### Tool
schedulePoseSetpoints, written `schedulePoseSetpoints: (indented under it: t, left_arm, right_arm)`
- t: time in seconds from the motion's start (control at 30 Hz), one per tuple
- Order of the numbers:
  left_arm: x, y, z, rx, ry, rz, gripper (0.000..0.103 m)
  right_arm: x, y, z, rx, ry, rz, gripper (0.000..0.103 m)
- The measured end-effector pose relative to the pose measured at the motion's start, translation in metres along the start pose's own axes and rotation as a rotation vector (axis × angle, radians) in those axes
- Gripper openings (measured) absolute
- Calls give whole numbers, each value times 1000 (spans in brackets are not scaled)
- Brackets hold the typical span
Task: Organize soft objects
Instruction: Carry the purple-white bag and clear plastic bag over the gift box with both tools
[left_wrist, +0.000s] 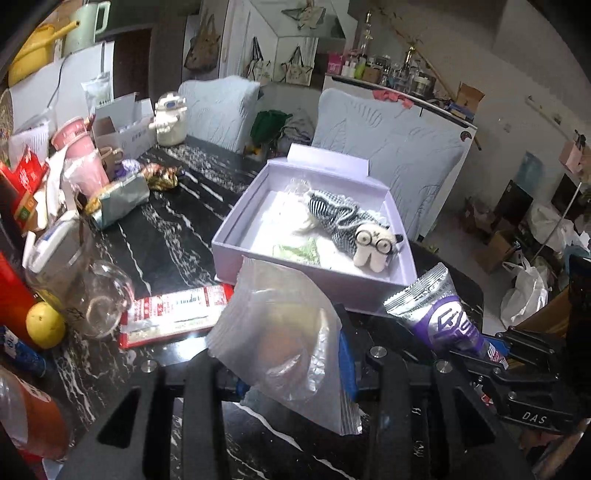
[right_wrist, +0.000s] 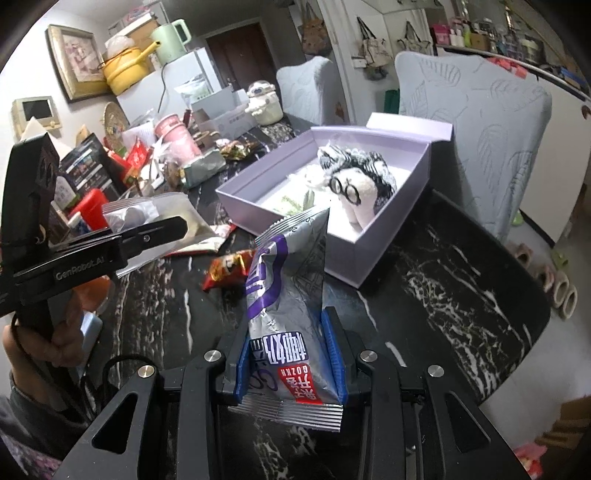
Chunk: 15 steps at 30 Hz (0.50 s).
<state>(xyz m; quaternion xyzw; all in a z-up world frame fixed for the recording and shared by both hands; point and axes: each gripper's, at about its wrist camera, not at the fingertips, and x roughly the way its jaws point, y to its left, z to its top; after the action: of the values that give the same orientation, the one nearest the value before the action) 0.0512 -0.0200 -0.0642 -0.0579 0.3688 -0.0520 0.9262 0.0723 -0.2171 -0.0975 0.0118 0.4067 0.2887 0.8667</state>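
Note:
A lilac box (left_wrist: 236, 236) stands open on the black marble table; inside lies a plush toy with round glasses and a striped outfit (left_wrist: 354, 225), also in the right wrist view (right_wrist: 354, 184). My left gripper (left_wrist: 291, 373) is shut on a clear zip bag (left_wrist: 280, 332), held above the table in front of the box. My right gripper (right_wrist: 291, 354) is shut on a silver and purple snack packet (right_wrist: 288, 295), held upright near the box's (right_wrist: 391, 214) front corner. The packet (left_wrist: 436, 310) and right gripper show at the right of the left view.
Clutter crowds the table's left side: a glass jar (left_wrist: 92, 295), a lemon (left_wrist: 44, 325), a red and white packet (left_wrist: 173, 314), pink cups (left_wrist: 77, 144), a white robot figure (left_wrist: 170, 122). A red wrapper (right_wrist: 229, 269) lies near the packet. Two covered chairs (left_wrist: 388, 147) stand behind.

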Motion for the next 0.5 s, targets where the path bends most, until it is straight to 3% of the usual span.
schedulePoseSetpoints:
  t: [0.5]
  left_arm:
    - [-27, -22, 43, 53, -157, -36, 37]
  right_arm:
    - [-33, 1, 43, -52, -130, -25, 34]
